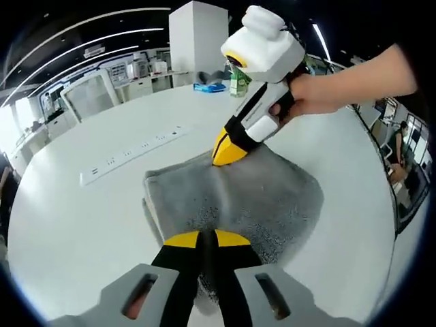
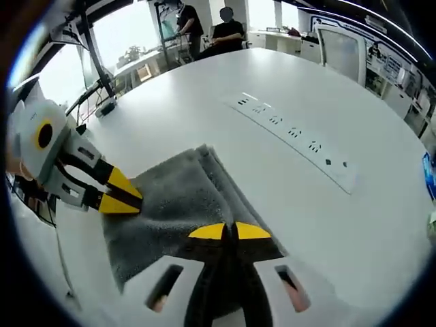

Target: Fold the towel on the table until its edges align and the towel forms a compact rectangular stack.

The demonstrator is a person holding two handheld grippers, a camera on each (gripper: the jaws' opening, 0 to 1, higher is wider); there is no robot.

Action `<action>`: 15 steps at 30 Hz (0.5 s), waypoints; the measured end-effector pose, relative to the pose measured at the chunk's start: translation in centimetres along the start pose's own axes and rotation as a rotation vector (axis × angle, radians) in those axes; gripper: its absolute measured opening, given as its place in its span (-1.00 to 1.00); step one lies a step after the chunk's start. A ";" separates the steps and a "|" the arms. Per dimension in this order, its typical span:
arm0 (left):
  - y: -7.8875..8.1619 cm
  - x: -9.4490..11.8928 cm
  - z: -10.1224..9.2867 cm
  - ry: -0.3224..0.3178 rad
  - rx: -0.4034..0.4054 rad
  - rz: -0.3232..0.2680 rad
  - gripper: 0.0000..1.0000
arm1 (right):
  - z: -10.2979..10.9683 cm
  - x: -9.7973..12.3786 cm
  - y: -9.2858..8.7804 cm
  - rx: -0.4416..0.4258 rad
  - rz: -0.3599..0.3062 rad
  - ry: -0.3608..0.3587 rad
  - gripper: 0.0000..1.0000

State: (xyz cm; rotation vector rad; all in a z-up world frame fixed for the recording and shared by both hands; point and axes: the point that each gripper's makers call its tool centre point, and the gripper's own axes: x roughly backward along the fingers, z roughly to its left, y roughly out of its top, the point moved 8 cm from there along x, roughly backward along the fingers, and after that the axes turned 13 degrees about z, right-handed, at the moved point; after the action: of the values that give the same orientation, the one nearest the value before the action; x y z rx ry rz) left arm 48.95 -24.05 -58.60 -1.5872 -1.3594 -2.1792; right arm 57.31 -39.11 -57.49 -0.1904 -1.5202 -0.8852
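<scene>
In the left gripper view, the left claw [image 1: 207, 238] rises from the bottom with its yellow-tipped jaws pressed together on the near edge of the grey, nubby, folded towel [image 1: 259, 197]. The towel lies in a thick, roughly rectangular stack on the round white desk [image 1: 82, 218], its layers showing along the left side. At the towel's far edge the right claw [image 1: 225, 155] comes down from above, held by a person's hand [image 1: 320, 92], its yellow tips closed and touching the cloth there (whether cloth is pinched between them cannot be told from here). Beyond the towel a white power strip [image 1: 133, 153] is set into the desk, and farther off a green-and-white carton [image 1: 238, 83] and a blue object [image 1: 208, 86] stand near the desk's far rim.

In the right gripper view, the right claw [image 2: 229, 232] shows its jaws shut on the towel's [image 2: 177, 197] near edge. The left claw [image 2: 126, 199] reaches in from the left, tips together at the towel's edge. The power strip [image 2: 293, 136] lies beyond, and two people sit well past the desk [image 2: 204, 88].
</scene>
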 end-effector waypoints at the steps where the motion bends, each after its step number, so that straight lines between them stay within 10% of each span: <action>1: 0.1 0.0 -0.1 0.004 -0.011 -0.003 -0.89 | 0.0 0.2 0.1 -0.009 -0.017 0.001 -0.95; 15: -0.5 -0.4 -0.7 0.069 -0.002 -0.032 -0.97 | 2.2 4.1 -0.5 -0.085 -0.142 -0.028 -0.95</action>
State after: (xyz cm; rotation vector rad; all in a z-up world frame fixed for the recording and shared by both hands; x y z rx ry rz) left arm 48.35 -24.40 -59.21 -1.4868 -1.3725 -2.2324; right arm 54.56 -39.62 -53.79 -0.1588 -1.5377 -1.0654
